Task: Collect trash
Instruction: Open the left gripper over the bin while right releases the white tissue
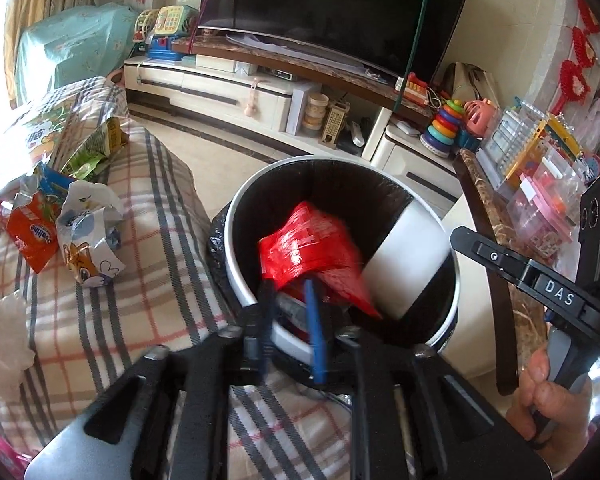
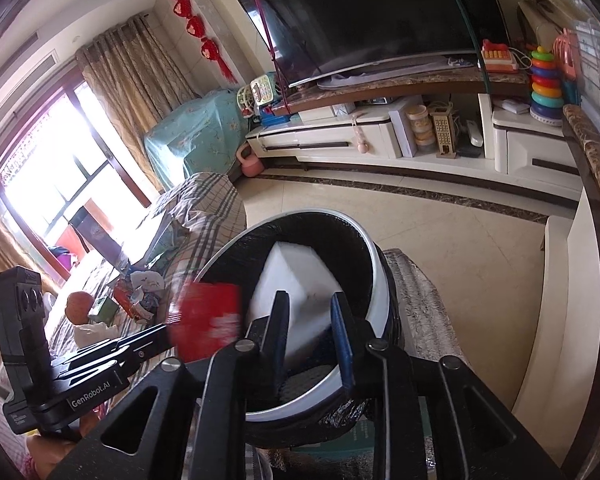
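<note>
Both grippers spread over bin [image 1: 236, 240]: red wrapper [image 1: 312, 244] beyond left gripper [image 1: 290, 320], white block [image 2: 300, 288] beyond right gripper [image 2: 310, 320].

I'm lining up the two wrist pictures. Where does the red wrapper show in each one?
Left wrist view: the red wrapper is at centre, inside the trash bin, left of the white block.
Right wrist view: the red wrapper is lower left of centre, blurred, at the bin's left rim.
Shared landmark: the white block in the bin, right of the wrapper in both.
</note>
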A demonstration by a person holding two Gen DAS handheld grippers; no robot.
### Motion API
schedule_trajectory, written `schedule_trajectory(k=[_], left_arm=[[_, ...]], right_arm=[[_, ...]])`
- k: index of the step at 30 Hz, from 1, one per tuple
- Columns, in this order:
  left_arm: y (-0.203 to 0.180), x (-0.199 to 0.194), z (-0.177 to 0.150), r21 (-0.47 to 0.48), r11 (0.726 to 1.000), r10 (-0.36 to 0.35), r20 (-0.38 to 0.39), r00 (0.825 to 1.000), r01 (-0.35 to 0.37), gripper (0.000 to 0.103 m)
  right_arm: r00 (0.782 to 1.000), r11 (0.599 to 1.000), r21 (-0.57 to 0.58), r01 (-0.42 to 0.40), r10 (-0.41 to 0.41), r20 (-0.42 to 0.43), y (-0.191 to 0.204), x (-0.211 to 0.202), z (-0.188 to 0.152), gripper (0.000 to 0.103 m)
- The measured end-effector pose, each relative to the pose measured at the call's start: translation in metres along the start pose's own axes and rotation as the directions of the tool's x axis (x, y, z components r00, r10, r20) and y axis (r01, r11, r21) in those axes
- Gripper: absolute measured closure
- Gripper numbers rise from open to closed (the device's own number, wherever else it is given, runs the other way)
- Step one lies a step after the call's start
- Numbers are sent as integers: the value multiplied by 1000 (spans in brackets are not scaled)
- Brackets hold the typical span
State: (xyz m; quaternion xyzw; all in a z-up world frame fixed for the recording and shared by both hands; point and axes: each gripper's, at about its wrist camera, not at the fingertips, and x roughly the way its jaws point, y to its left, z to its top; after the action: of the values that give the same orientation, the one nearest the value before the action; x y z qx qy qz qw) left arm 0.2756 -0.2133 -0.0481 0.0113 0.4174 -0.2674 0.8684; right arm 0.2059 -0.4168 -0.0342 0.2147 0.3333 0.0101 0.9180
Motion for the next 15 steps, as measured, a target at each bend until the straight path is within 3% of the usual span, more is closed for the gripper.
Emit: schedule_trajectory(k=[2, 3, 6, 11, 15], left_arm=[[0, -2, -1, -4, 1000, 12, 7, 1000, -12, 62], [1, -3, -3, -9, 1000, 20, 10, 1000, -20, 59], [8, -11, -10, -30, 999, 28, 25, 999, -27, 58], [20, -31, -25, -63, 997, 39, 49, 998, -36, 52], [30, -48, -37, -86, 995, 51, 68, 996, -45, 50]], right_arm=[[1000, 1000, 2, 2, -2, 3, 0, -1, -2, 51], [1000, 1000, 3, 4, -4, 6, 0, -1, -2, 47], [1000, 1000, 9, -4, 4, 2, 1, -1, -5, 41], [999, 999, -16, -31, 32, 2, 16, -4, -11, 23], [999, 997, -56, -54, 54, 6, 37, -9, -18, 16]])
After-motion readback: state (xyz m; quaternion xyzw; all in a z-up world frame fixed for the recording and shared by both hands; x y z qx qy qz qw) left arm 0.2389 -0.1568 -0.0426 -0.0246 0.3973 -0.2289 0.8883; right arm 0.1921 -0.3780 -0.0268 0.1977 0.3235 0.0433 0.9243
